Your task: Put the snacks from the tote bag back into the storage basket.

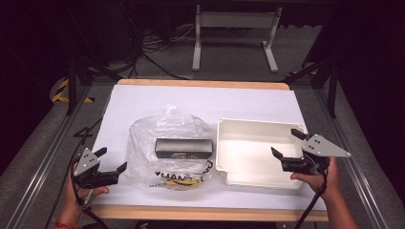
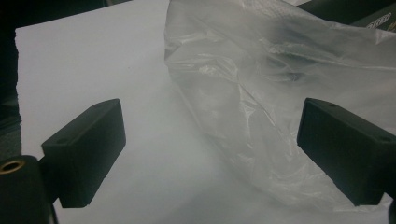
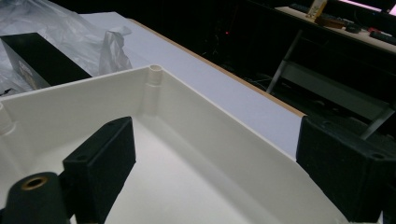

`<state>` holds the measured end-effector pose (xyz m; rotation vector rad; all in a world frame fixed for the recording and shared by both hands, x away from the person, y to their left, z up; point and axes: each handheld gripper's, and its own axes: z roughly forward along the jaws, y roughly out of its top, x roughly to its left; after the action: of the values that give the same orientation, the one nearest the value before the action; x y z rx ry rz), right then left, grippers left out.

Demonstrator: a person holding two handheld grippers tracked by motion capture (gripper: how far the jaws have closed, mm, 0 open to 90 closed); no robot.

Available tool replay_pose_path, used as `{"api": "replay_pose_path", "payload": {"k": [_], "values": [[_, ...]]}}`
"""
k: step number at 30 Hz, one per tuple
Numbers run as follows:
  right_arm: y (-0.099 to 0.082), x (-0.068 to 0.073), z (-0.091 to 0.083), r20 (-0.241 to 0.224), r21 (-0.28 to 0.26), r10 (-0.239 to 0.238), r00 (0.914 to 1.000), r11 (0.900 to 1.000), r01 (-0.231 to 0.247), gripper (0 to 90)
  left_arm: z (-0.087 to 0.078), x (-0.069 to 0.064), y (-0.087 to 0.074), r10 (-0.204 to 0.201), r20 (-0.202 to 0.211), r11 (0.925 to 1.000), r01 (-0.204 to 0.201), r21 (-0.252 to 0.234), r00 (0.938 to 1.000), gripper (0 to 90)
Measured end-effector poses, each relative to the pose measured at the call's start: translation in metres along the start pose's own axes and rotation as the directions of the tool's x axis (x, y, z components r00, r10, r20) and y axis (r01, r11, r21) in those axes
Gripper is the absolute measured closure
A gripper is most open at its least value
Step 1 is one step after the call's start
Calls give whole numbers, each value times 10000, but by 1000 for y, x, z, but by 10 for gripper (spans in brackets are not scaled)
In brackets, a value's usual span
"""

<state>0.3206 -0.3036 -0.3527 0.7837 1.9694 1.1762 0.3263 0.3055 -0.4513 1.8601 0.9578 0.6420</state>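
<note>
Jaws of our right gripper (image 1: 288,143) stand apart over the right wall of the white tray (image 1: 248,125), gripping nothing. Left of the tray, just beside it, we see the black box (image 1: 184,148) lying on the clear plastic bag (image 1: 148,133). Further left, our left gripper (image 1: 113,160) rests on the tabletop (image 1: 191,98), jaws released beside the bag.

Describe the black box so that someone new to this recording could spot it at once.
Start at the white sheet covering the table. On its left half lies a crumpled clear bag, and the black box rests on it, just left of the white tray. It is the only dark, long, hard-edged thing there.
</note>
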Motion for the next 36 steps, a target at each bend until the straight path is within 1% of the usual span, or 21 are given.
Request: {"api": "replay_pose_path", "payload": {"k": [1, 2, 5, 6, 8, 10, 13, 15, 17, 19, 20, 22, 23, 25, 27, 28, 30, 32, 34, 35, 36], "values": [[3, 2, 3, -112, -3, -76, 9999, 10000, 76, 126, 0, 0, -1, -4, -6, 10000, 4, 5, 10000, 88], [7, 4, 8, -363, -2, -79, 9993, 10000, 79, 126, -1, -1, -1, 40, -11, 10000, -40, 32, 10000, 88], [15, 10, 20, -705, 92, -335, 9969, 9994, 343, 134, -3, -1, -2, 52, -70, 10000, -52, 19, 10000, 88], [18, 12, 26, -973, 140, -392, 9945, 9991, 407, 135, -3, -2, -2, 37, -80, 10000, -36, 11, 10000, 88], [22, 15, 34, -1154, 239, -488, 9921, 9984, 519, 147, -2, -2, -1, 63, -83, 10000, -62, 38, 9999, 88], [27, 19, 44, -1516, 264, -588, 9867, 9976, 635, 158, -1, -3, -1, 81, -41, 9999, -81, 85, 10000, 88], [32, 25, 58, -1899, 300, -756, 9789, 9961, 828, 171, -1, -3, -2, 156, -49, 9998, -155, 94, 9999, 88], [34, 26, 62, -1936, 330, -746, 9782, 9960, 824, 172, -2, -2, -2, 153, -62, 9998, -152, 89, 9999, 88], [38, 29, 70, -2212, 365, -778, 9721, 9955, 880, 178, -2, -2, -2, 125, -44, 9999, -125, 61, 9999, 88], [42, 31, 76, -2343, 412, -820, 9687, 9947, 942, 181, -2, -2, -2, 126, -32, 9999, -126, 73, 9999, 88], [44, 32, 80, -2532, 424, -854, 9636, 9942, 992, 181, -2, -2, -3, 139, -27, 9999, -138, 82, 9999, 88], [50, 35, 86, -2696, 491, -914, 9586, 9929, 1085, 183, -1, -2, -3, 175, -26, 9998, -175, 112, 9998, 88], [52, 36, 89, -2884, 536, -911, 9532, 9924, 1110, 185, -1, -3, -2, 171, -21, 9998, -171, 110, 9999, 88], [55, 37, 97, -2947, 538, -1066, 9496, 9903, 1279, 193, -1, -3, -2, 192, -29, 9997, -191, 123, 9998, 88], [58, 39, 103, -3209, 616, -999, 9418, 9901, 1260, 194, -1, -3, -2, 192, -34, 9997, -192, 118, 9998, 88], [59, 39, 106, -3209, 653, -1026, 9415, 9894, 1300, 196, -1, -3, -2, 191, -34, 9998, -191, 114, 9998, 89], [61, 41, 112, -3377, 735, -1068, 9352, 9875, 1393, 198, -1, -3, -3, 180, -21, 9998, -180, 118, 9998, 88], [63, 43, 118, -3487, 805, -1077, 9310, 9863, 1443, 200, -2, -3, -3, 199, -32, 9997, -199, 120, 9998, 88], [66, 46, 124, -3744, 834, -1137, 9203, 9843, 1555, 202, -2, -3, -3, 205, -57, 9997, -204, 119, 9998, 89], [66, 46, 124, -3744, 834, -1137, 9203, 9843, 1555, 202, -2, -3, -3, 205, -57, 9997, -204, 119, 9998, 88], [67, 47, 127, -3785, 924, -1212, 9176, 9815, 1677, 202, -2, -3, -3, 197, -58, 9997, -196, 112, 9998, 88]]}}
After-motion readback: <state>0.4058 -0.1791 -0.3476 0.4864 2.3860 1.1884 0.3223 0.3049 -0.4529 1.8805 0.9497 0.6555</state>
